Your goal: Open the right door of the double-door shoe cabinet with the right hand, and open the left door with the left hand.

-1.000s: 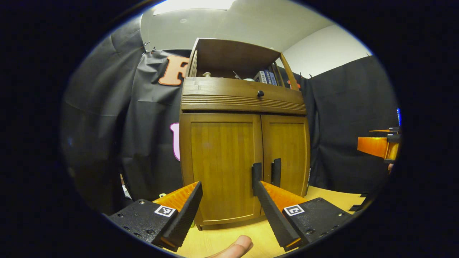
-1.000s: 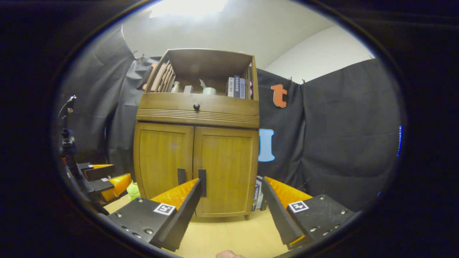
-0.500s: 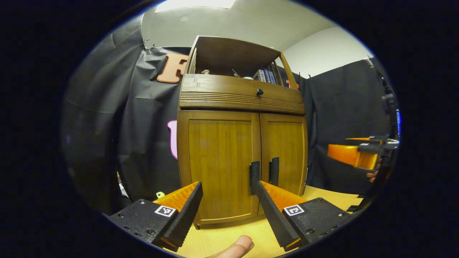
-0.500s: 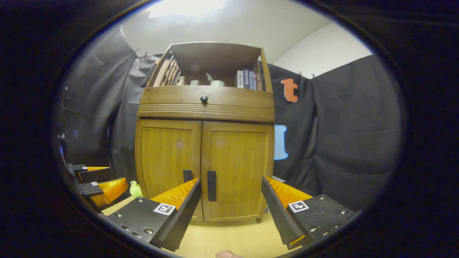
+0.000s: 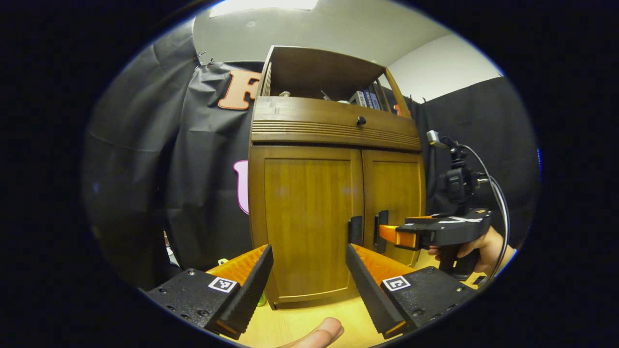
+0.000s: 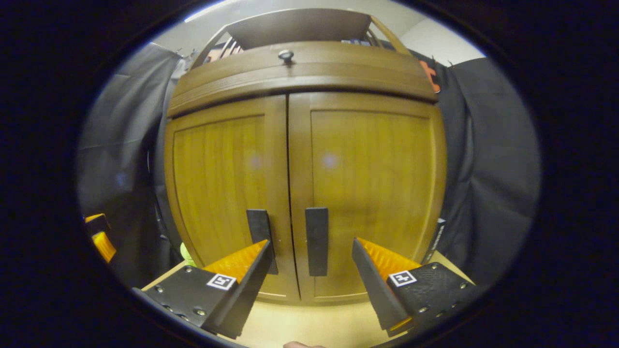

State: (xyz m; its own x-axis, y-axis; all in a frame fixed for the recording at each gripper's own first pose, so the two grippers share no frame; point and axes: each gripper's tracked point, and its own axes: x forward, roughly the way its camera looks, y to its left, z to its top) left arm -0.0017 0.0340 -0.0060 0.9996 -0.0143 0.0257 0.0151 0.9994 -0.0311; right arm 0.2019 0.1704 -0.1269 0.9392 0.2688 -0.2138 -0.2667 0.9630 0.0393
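We find no readable writing: the book spines (image 5: pixel 363 98) on the top shelf are too small to read, and each claw carries only small square black-and-white markers.

The shoe cabinet (image 5: pixel 333 193) stands upright on the pale wooden bench (image 6: pixel 319 324), its long axis vertical and its front facing us. Both doors are closed, meeting at a vertical seam. The left door (image 5: pixel 307 217) and right door (image 5: pixel 394 203) each carry a dark vertical bar handle beside that seam: the left handle (image 6: pixel 261 234) and the right handle (image 6: pixel 316 241). Above the doors runs a ribbed drawer front with a small round knob (image 6: pixel 286 55).

In the right gripper view, the right claw (image 6: pixel 309 266) is spread apart just before the cabinet, the right handle standing between its fingers; neither finger presses on it. In the left gripper view, the left claw (image 5: pixel 309 268) is likewise apart, farther back, aimed at the left door. There we also see a hand (image 5: pixel 476 244) holding the other tool, its tip beside the right handle.
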